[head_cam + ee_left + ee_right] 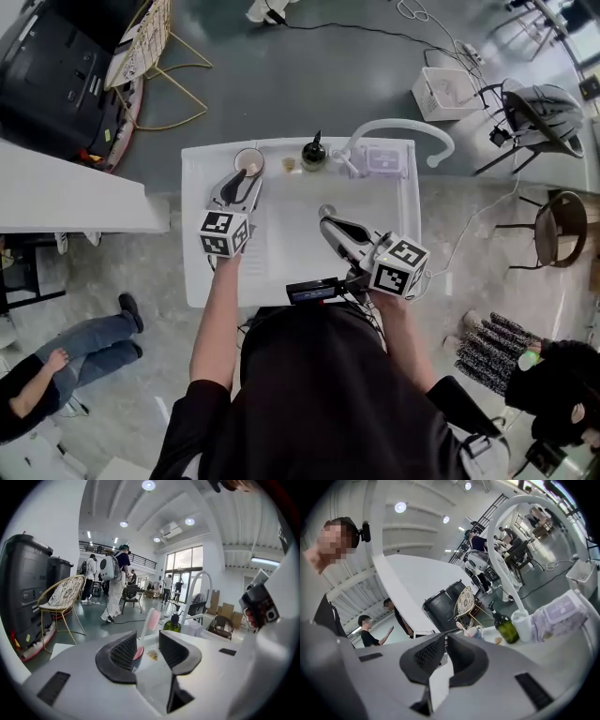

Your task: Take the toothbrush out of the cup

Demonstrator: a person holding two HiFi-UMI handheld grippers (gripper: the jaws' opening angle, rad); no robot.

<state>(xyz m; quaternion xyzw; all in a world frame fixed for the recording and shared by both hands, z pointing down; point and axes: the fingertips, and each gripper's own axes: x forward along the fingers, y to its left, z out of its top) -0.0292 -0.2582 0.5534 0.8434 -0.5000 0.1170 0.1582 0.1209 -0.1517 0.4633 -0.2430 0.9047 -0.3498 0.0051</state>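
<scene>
A cup stands at the back left corner of the white sink unit, and a toothbrush with a white handle and pink head sticks up out of it. My left gripper is just in front of the cup and open. In the left gripper view the gripper has the brush beyond its gap, with nothing pressed between the pads. The cup shows partly behind the left jaw. My right gripper hangs over the basin, shut and empty; from it the cup lies further off.
A dark green soap bottle stands to the right of the cup. Further right are a curved white faucet and a pack of wipes. A small beige item lies between the cup and the bottle. A person sits on the floor at the lower left.
</scene>
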